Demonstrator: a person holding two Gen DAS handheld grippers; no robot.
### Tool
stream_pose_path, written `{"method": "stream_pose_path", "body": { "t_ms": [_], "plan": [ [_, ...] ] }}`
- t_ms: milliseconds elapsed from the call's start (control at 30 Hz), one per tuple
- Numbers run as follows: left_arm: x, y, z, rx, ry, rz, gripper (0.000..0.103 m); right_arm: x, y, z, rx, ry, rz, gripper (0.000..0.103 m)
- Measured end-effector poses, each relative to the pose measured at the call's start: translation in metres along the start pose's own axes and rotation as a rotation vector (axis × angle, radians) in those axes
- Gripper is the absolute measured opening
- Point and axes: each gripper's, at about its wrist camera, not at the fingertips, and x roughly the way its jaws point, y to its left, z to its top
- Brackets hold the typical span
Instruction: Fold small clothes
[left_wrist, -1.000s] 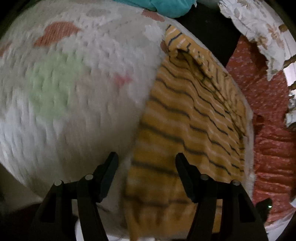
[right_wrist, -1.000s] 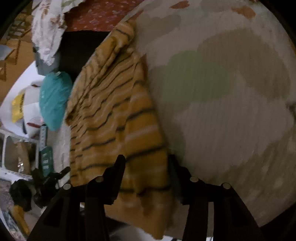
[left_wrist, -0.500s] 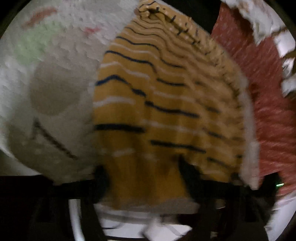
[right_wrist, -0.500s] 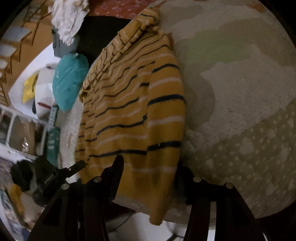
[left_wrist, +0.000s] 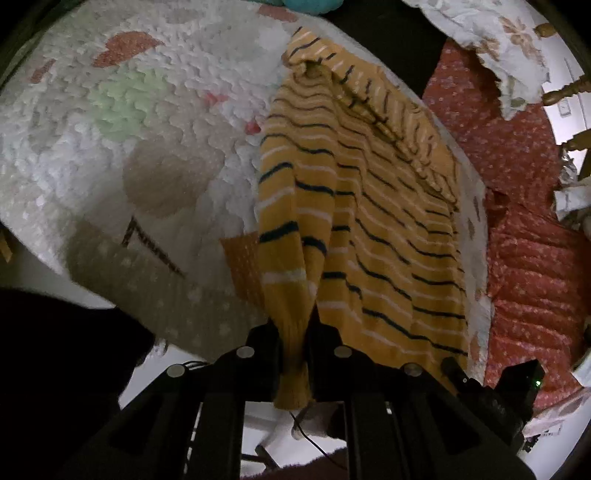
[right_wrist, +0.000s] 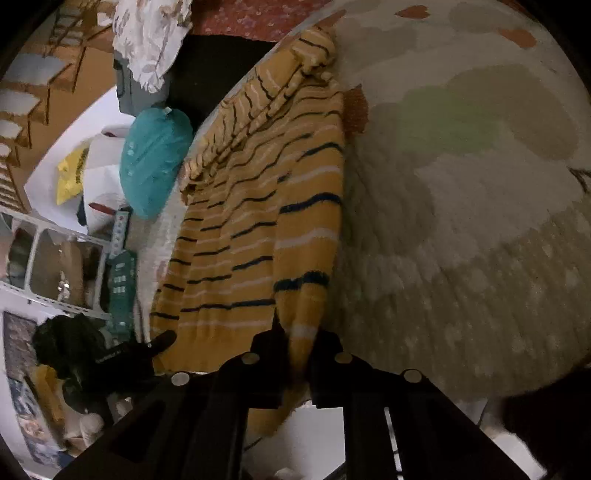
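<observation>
Each claw, left claw (left_wrist: 295, 343) and right claw (right_wrist: 299, 347), is clamped on the hem of the striped sweater (left_wrist: 369, 206), a soft, light, stretchy knit best held at its 2 hem corners.

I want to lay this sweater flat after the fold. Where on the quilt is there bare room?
Both the left gripper and the right gripper pinch the striped sweater. The quilt is bare beside it, on the green-patch side. The other side is crowded: red blanket, teal bag.
</observation>
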Motion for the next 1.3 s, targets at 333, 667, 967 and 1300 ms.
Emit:
{"method": "stream_pose_path", "body": {
  "t_ms": [333, 667, 967, 1300],
  "plan": [
    [-0.022, 0.04, -0.064, -0.074, 0.06, -0.077, 0.01, -0.045, -0.028, -0.062, 0.039, 0.1, 0.023, 0.009],
    [-0.039, 0.003, -0.004, -0.065, -0.044, -0.141, 0.01, -0.04, 0.021, -0.005, -0.057, 0.023, 0.069, 0.01],
    [0.002, -0.049, 0.132, -0.077, -0.107, -0.108, 0.01, 0.014, 0.065, 0.118, -0.075, -0.1, 0.015, 0.01],
    [0.07, -0.062, 0.229, -0.104, -0.083, -0.095, 0.012, 0.081, 0.04, 0.203, 0.011, -0.139, -0.003, 0.014]
  ]
}}
